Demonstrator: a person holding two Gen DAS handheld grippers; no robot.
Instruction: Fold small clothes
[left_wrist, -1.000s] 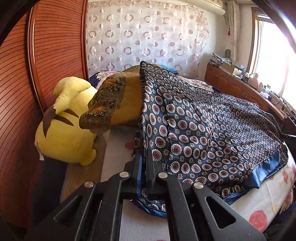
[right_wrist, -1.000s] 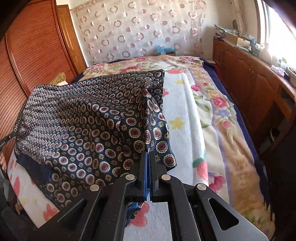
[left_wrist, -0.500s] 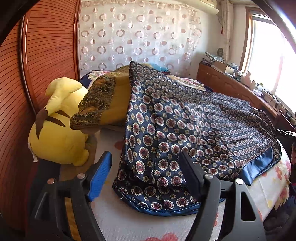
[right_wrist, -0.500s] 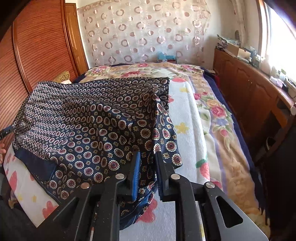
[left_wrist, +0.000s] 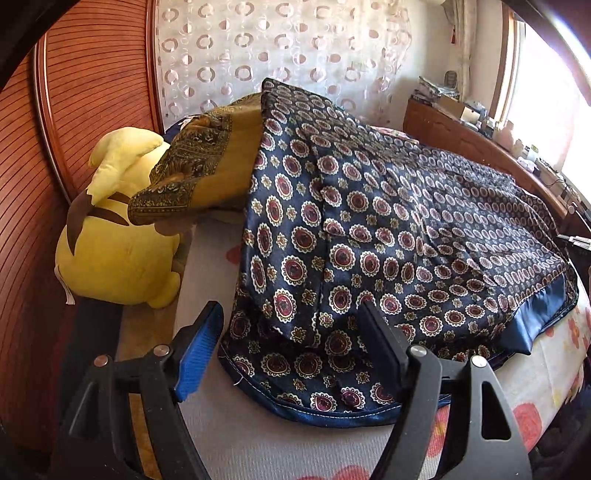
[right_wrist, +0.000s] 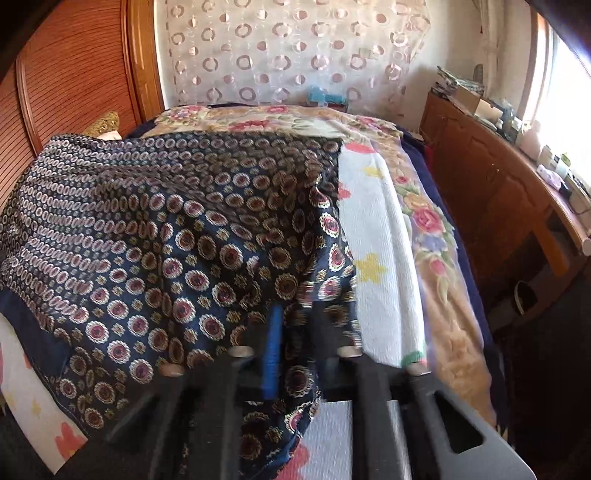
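A dark blue satin cloth (left_wrist: 369, 229) with round medallions lies spread over the bed, one end draped up on a gold cushion (left_wrist: 207, 162). My left gripper (left_wrist: 290, 314) is open wide above the cloth's near hemmed corner, its fingers touching nothing. In the right wrist view the same cloth (right_wrist: 166, 240) covers the bed's left half. Its near right corner hangs between and over the fingers of my right gripper (right_wrist: 297, 339). Those jaws are closing, a narrow gap still showing. That view is motion-blurred.
A yellow plush toy (left_wrist: 114, 236) sits against the wooden wardrobe (left_wrist: 74, 110) at the left. A floral blanket (right_wrist: 424, 221) and white towel (right_wrist: 376, 258) cover the bed's right side. A wooden sideboard (right_wrist: 498, 184) with clutter runs under the window. A patterned curtain (left_wrist: 277, 55) hangs behind.
My left gripper let go of the cloth's edge and opened wide; the corner now lies on the bed. My right gripper loosened its grip and pushed further under the cloth corner.
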